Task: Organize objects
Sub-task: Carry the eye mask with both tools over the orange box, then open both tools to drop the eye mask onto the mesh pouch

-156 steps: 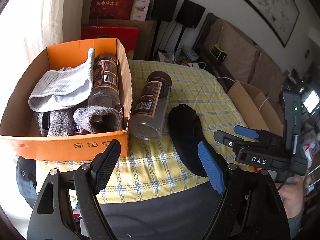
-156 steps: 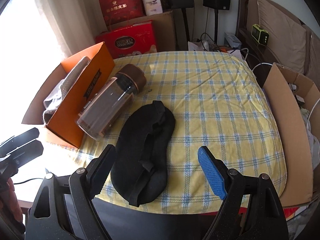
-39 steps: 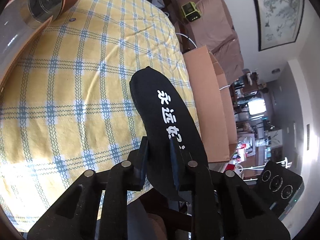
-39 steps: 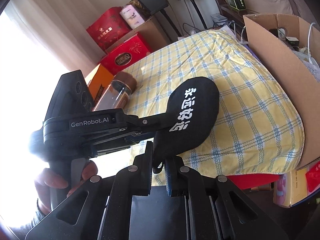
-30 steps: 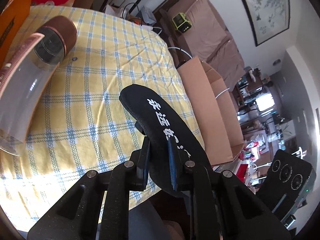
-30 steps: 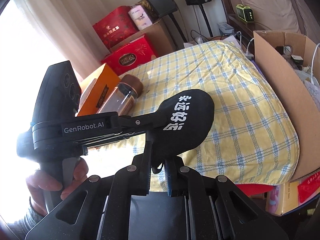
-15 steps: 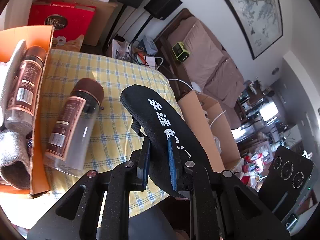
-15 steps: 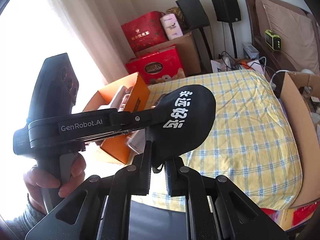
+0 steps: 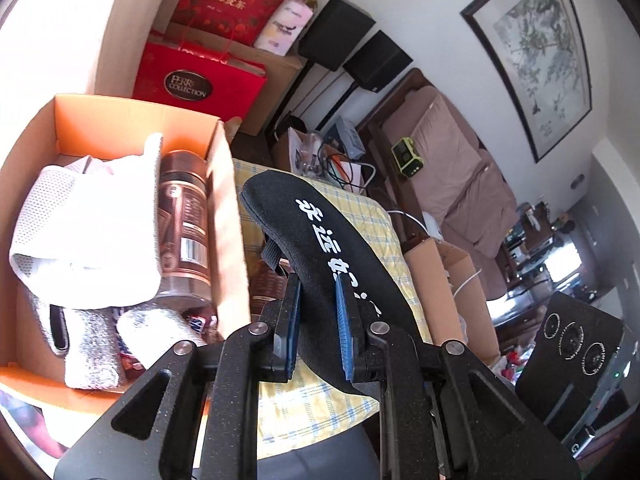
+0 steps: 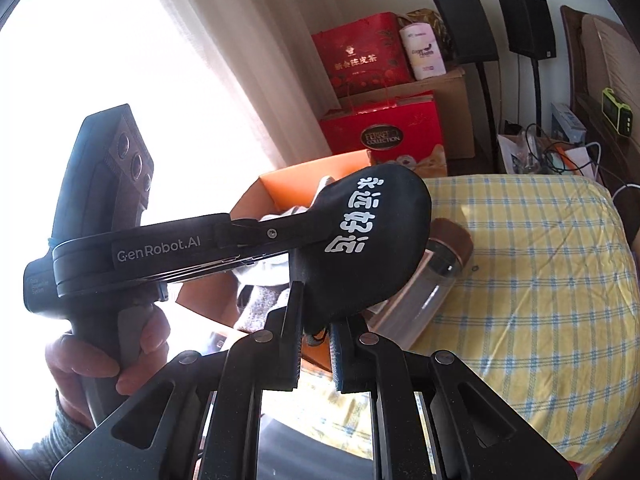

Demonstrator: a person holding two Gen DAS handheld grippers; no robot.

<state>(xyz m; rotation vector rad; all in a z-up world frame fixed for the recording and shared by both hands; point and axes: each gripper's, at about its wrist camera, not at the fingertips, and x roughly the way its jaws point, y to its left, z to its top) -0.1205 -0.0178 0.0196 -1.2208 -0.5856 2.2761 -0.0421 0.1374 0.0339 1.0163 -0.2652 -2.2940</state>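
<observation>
Both grippers hold one black eye mask (image 9: 320,236) with white characters, lifted above the yellow checked tablecloth (image 10: 540,280). My left gripper (image 9: 316,324) is shut on one end and my right gripper (image 10: 316,344) is shut on the other end of the mask (image 10: 372,236). The mask hangs just right of the orange cardboard box (image 9: 228,216), which holds a white cloth (image 9: 88,232), a brown jar (image 9: 184,224) and grey socks (image 9: 92,348). A second clear jar with a brown lid (image 10: 432,276) lies on the cloth beside the box.
Red gift boxes (image 9: 200,80), black speakers (image 9: 352,48) and a brown sofa (image 9: 452,184) stand behind the table. An open brown carton (image 9: 444,292) sits at the table's right side. A bright curtained window (image 10: 180,60) is on the left.
Both grippers have carried the mask up and to the left, from over the tablecloth to beside the orange box, whose inside now shows in the left wrist view.
</observation>
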